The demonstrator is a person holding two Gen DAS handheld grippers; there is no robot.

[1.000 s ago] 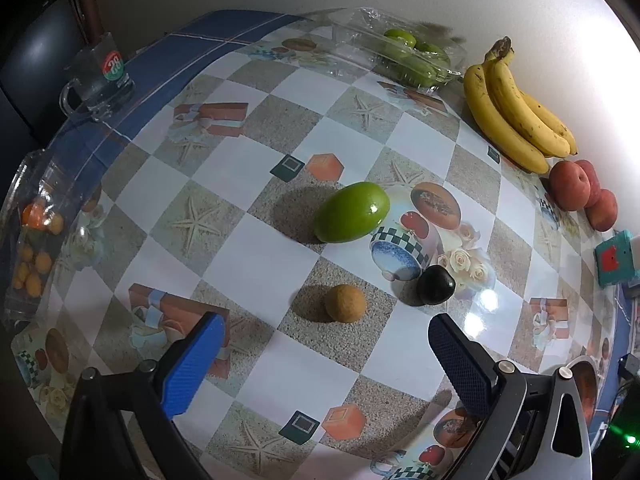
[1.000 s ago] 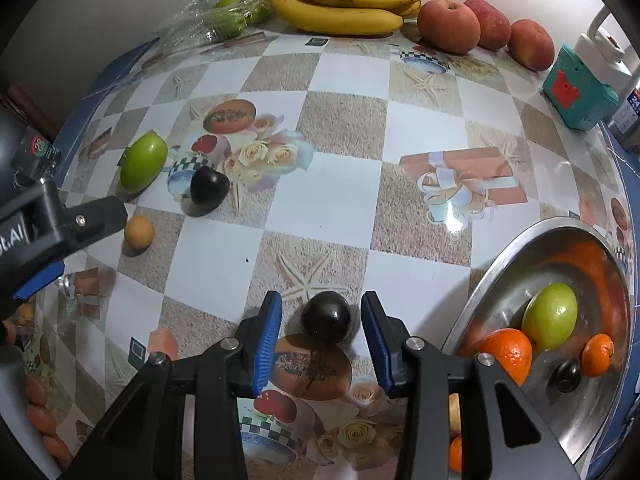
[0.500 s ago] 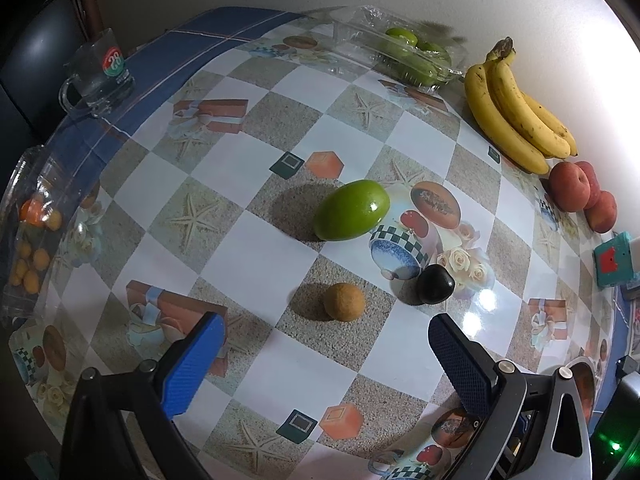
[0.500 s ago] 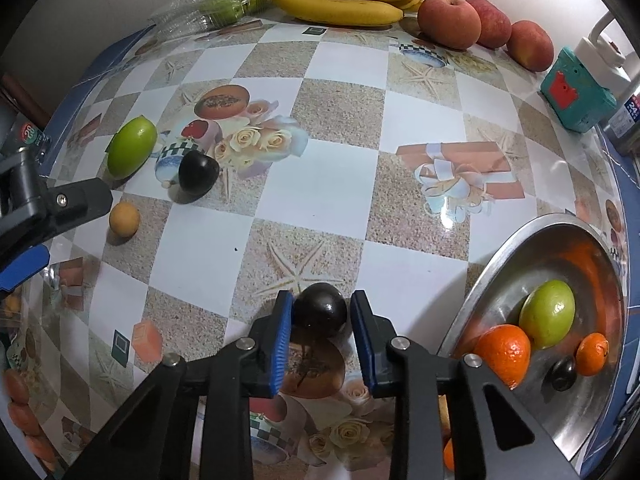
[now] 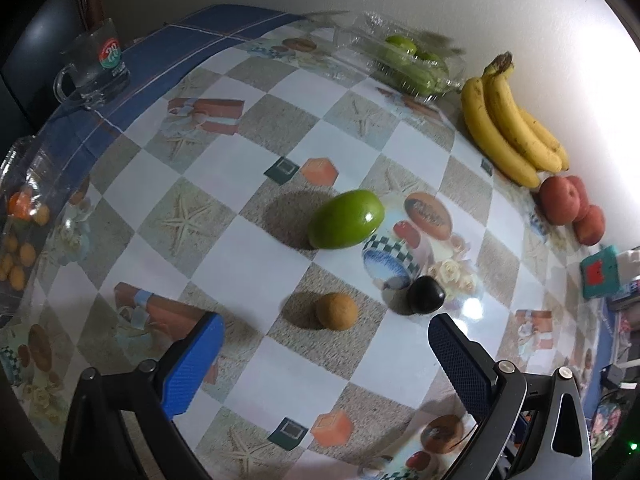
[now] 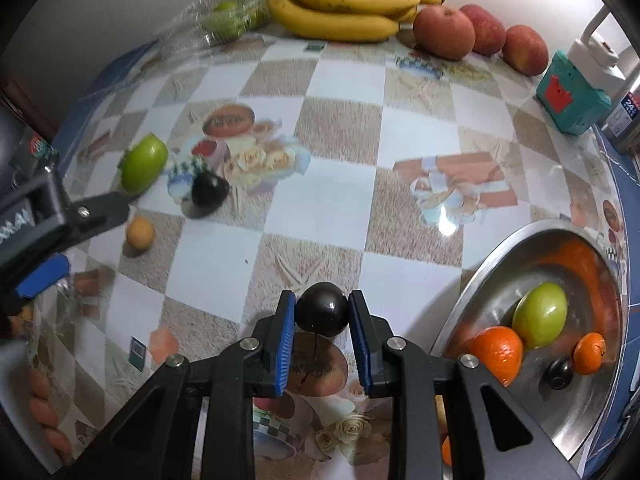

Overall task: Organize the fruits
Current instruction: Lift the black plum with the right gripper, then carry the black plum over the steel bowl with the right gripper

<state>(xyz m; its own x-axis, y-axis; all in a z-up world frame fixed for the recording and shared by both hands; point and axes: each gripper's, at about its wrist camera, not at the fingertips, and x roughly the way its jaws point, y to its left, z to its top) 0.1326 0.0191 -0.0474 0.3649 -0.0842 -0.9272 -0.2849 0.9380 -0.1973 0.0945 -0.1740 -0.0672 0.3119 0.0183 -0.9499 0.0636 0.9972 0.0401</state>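
Left wrist view: the left tool (image 5: 322, 346) hangs over the worktop (image 5: 248, 160) with its blue pads (image 5: 192, 368) spread wide and nothing between them. Just beyond the gap lies a small brown fruit (image 5: 337, 311) on a sandy square. A dark plum (image 5: 426, 295) sits near it to the right, close to the right pad but not touching. Farther off lies a green fruit (image 5: 346, 219). Along the wall are a clear box of green fruit (image 5: 404, 64), bananas (image 5: 510, 124) and red apples (image 5: 570, 208). A glass mug (image 5: 94, 68) stands on the blue border at the far left, and a clear bag of small orange fruit (image 5: 20, 232) lies at the left edge.

Right wrist view: the right tool (image 6: 322, 316) is closing, nearly shut, on a second plum (image 6: 321, 314); both blue pads (image 6: 285, 336) press its sides, and it sits at the fingertips just above the worktop (image 6: 344, 184). To the right is a metal bowl (image 6: 500, 248) holding a green fruit (image 6: 540, 314), two oranges (image 6: 496, 352), and a small dark fruit (image 6: 561, 372). At the left edge the left tool (image 6: 44, 240) shows, with the green fruit (image 6: 143, 168), first plum (image 6: 208, 194) and brown fruit (image 6: 139, 233) near it. Bananas (image 6: 344, 4) and apples (image 6: 478, 32) line the wall; a teal box (image 6: 572, 96) stands at far right.
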